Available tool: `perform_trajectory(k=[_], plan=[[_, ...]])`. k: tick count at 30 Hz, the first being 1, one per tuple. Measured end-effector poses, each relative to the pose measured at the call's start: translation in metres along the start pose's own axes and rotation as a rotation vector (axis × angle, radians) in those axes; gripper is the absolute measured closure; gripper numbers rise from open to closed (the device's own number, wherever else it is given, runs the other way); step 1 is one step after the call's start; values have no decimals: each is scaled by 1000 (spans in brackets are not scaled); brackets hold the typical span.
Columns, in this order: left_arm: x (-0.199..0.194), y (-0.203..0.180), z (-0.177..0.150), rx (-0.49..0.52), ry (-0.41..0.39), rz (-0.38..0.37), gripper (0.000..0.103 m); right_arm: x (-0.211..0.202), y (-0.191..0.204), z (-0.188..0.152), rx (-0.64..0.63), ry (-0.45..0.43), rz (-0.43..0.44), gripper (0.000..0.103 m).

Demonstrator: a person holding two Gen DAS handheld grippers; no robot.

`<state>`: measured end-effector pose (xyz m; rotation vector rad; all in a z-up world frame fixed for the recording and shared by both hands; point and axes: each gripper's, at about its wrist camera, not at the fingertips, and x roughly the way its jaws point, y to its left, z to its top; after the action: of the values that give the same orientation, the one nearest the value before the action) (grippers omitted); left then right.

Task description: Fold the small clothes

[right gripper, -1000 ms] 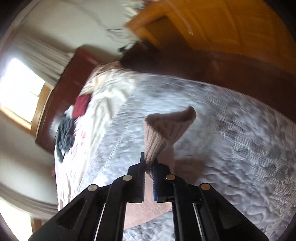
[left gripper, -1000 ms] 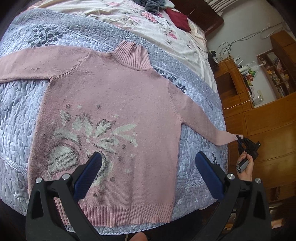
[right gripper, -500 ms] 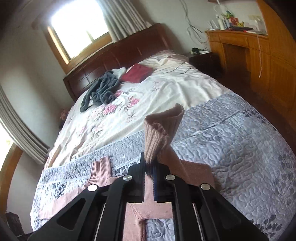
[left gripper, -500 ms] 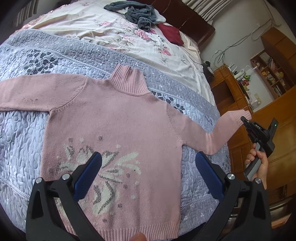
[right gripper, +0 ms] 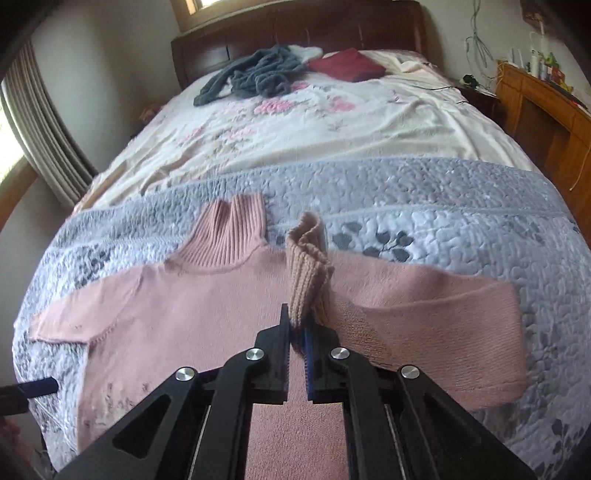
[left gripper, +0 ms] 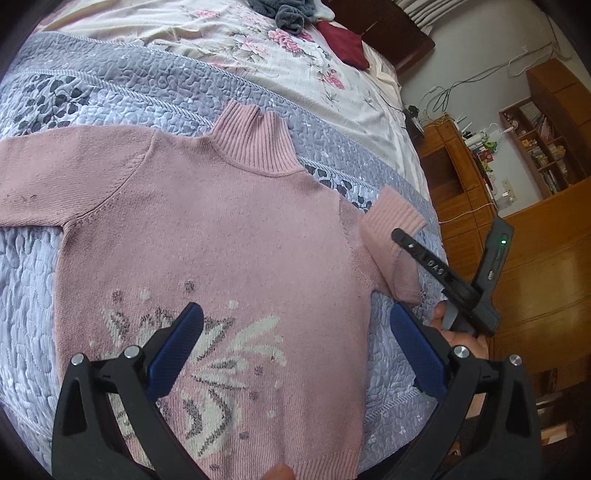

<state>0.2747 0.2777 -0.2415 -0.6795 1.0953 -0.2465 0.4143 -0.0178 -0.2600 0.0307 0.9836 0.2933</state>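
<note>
A pink knit sweater with a pale flower pattern lies flat, front up, on the grey-blue quilt. Its ribbed collar points toward the headboard. My right gripper is shut on the ribbed cuff of the right-hand sleeve and holds it lifted above the shoulder, so the sleeve doubles back on itself. In the left wrist view the same cuff hangs from the right gripper, held by a hand. My left gripper hovers open over the sweater's lower front, with nothing between its blue pads.
Beyond the quilt lies a floral sheet with a dark grey garment and a folded maroon one near the wooden headboard. Wooden cabinets and shelves stand along the bed's right side. The sweater's other sleeve stretches out left.
My right gripper has carried the cuff from beyond the bed's right edge up and inward over the sweater's shoulder, folding the sleeve. The left gripper stayed open above the lower front.
</note>
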Motion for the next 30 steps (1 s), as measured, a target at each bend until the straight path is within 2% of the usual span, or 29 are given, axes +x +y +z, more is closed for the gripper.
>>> perform_trajectory(k=[5,8,9,10,12,15,20,23,24,25,26,27,28,30], plan=[[41,5,11,-31,55,-78,3,52,28,-37,-100,108,-34,97],[74,9,22,-89,99,-155,3,61,37,-56,-139,144,-9,70],[87,10,25,-110,122,-187,3,54,37,-62,-145,129,-11,57],[100,11,28,-138,145,-217,3,45,36,-68,-145,110,-16,52],[127,12,33,-178,193,-265,3,20,28,-79,-112,86,-1,52],[165,11,38,-206,253,-252,3,-24,11,-105,-16,59,35,48],[216,11,39,-284,346,-296,4,-86,-8,-156,108,54,74,44],[230,8,40,-304,353,-310,7,-113,-15,-179,192,55,92,44],[232,6,40,-303,357,-305,23,-120,-16,-184,214,56,97,44],[234,5,40,-301,372,-288,55,-128,-16,-188,233,54,102,43],[238,4,40,-300,391,-259,67,-133,-15,-191,247,52,110,43],[241,3,41,-296,399,-243,83,-139,-14,-193,254,50,115,43],[241,1,41,-284,403,-229,96,-144,-12,-194,259,46,119,43],[236,-6,45,-251,394,-206,96,-151,-5,-193,253,45,130,43]])
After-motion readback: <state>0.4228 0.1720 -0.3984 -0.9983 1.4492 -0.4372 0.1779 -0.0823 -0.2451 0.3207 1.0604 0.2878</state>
